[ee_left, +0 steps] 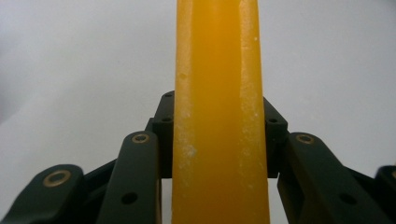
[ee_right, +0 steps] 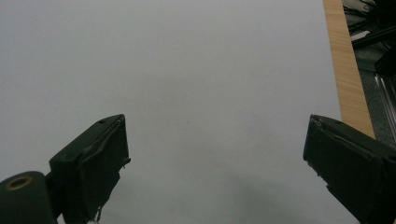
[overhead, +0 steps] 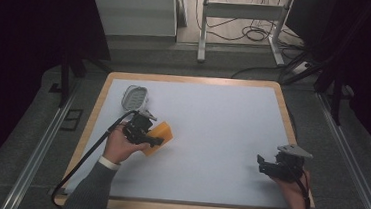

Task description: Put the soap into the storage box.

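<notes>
Two hands rest low over the table [overhead: 222, 117]: left gripper [overhead: 154, 141] clamped on an orange block [overhead: 160, 136], its far end cropped; right gripper [overhead: 261, 164] spread apart, probably hovering.

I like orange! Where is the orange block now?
High view, left side: the orange block sits clamped in the left hand-held gripper, just below the soap dish.

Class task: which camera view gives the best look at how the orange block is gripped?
The left gripper view: the orange block stands pinched between the left claw's black jaws. The high view shows the orange block as small, partly covered by that claw, on the table.
</notes>
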Tool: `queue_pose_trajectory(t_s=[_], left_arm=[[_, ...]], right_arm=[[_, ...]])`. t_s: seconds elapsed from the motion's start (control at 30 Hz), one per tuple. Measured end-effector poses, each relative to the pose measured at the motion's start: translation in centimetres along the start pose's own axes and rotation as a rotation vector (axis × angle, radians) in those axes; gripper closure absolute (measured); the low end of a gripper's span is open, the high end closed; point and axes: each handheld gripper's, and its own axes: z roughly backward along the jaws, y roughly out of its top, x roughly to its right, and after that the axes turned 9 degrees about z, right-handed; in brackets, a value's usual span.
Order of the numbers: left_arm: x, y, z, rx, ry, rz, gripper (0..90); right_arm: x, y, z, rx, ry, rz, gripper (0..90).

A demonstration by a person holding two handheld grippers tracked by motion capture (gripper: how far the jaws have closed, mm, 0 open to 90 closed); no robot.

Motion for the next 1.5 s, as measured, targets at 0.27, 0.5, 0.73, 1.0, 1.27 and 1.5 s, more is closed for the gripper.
queue_pose_trajectory(t_s=[0.27,0.5,0.73,1.0,1.27,1.5], left_arm=[[-0.4,0.3,0.3,0.01,0.003,0.012,61.1],[-0.9,0.8,0.6,0.014,0.01,0.018,61.1],[-1.6,1.2,0.8,0.01,0.013,0.027,61.1],[-2.5,1.7,0.9,0.014,0.024,0.044,61.1],[-3.1,1.9,1.2,0.022,0.033,0.055,61.1],[-3.3,2.5,1.7,0.036,0.046,0.054,61.1]], right_arm=[[-0.1,0.0,0.0,-0.001,0.002,0.002,6.6],[-0.2,0.0,-0.1,-0.003,0.003,0.01,6.6],[-0.1,0.0,-0.1,-0.001,0.001,0.002,6.6],[-0.2,0.0,-0.1,-0.004,0.004,0.005,6.6],[-0.2,0.0,-0.2,-0.005,0.003,0.009,6.6],[-0.2,0.0,-0.1,-0.004,0.007,0.008,6.6]])
